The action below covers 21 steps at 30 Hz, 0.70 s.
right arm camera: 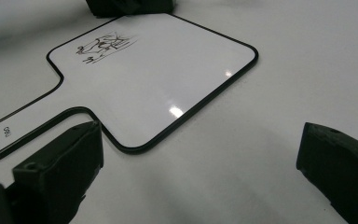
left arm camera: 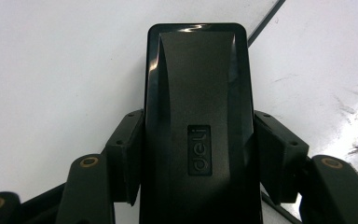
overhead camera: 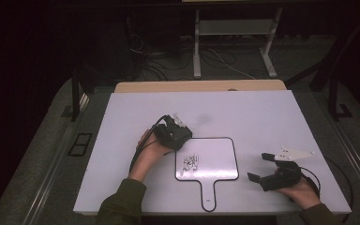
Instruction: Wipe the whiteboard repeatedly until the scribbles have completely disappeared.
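Clamping the black eraser (left arm camera: 198, 126) beside the whiteboard (overhead camera: 215, 161), left gripper (overhead camera: 173, 133); right gripper (overhead camera: 276, 171) jaws apart.

Black eraser's (left arm camera: 198, 126) lower end cropped

Left gripper (overhead camera: 174, 133) at whiteboard (overhead camera: 215, 159) corner (scribbles on it), right gripper (overhead camera: 262, 169) beside, white table (overhead camera: 243, 112)
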Tool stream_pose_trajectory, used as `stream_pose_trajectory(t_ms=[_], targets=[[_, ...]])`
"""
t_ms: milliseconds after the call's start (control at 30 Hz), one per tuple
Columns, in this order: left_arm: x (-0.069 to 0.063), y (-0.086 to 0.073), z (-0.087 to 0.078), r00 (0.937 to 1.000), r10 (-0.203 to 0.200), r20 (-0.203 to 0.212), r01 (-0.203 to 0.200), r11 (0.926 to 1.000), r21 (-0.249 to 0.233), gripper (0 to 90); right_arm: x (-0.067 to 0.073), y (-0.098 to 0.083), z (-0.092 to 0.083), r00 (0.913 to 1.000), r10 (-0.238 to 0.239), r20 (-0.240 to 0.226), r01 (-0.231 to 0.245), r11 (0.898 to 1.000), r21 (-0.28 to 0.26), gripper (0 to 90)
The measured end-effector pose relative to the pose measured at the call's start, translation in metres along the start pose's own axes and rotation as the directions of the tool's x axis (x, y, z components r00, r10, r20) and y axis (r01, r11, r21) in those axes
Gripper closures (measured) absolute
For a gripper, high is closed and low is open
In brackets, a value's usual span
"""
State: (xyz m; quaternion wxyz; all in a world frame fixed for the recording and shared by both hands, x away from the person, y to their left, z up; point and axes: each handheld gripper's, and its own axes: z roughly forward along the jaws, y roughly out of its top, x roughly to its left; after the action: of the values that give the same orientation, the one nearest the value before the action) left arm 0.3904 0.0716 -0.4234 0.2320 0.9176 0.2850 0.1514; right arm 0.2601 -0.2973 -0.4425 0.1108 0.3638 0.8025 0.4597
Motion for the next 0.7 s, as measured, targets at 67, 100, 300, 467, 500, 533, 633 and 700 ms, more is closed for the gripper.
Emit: stream_pose_trajectory(t_ms=[67,100,300,467,500,533,633,700], targets=[[-0.004,0.001,0.000,0.9998,0.017,0.013,-0.017,0.9998,0.007,39.6,0.000,0.000,0.000,1.0000,0.001,0.000,-0.001,1.000,0.000,0.0],[-0.006,0.002,-0.001,0.9996,0.023,0.016,-0.023,0.9997,0.006,39.5,0.000,0.000,0.000,1.0000,0.000,0.000,0.000,1.000,0.001,0.0],[-0.026,0.010,0.001,0.9923,0.075,0.098,-0.076,0.9971,0.001,39.6,0.001,0.000,0.001,1.0000,-0.002,-0.002,0.002,1.000,0.003,0.0],[-0.026,0.013,0.003,0.9937,0.083,0.075,-0.083,0.9965,-0.008,39.5,0.000,0.000,0.000,1.0000,0.000,0.001,0.000,1.000,0.002,0.0],[-0.023,0.012,0.003,0.9948,0.077,0.067,-0.077,0.9970,-0.007,39.6,0.000,0.000,0.000,1.0000,-0.001,0.001,0.001,1.000,0.000,0.0],[-0.020,0.011,0.003,0.9966,0.064,0.052,-0.064,0.9980,-0.005,39.5,0.000,0.000,0.000,1.0000,-0.001,0.000,0.001,1.000,-0.002,0.0],[-0.012,0.006,0.001,0.9986,0.037,0.038,-0.037,0.9993,-0.001,39.5,0.000,0.000,0.000,1.0000,-0.001,0.001,0.001,1.000,-0.002,0.0],[-0.010,0.005,0.001,0.9986,0.033,0.042,-0.033,0.9995,0.000,39.5,0.000,0.000,0.000,1.0000,-0.001,0.001,0.001,1.000,-0.002,0.0]])
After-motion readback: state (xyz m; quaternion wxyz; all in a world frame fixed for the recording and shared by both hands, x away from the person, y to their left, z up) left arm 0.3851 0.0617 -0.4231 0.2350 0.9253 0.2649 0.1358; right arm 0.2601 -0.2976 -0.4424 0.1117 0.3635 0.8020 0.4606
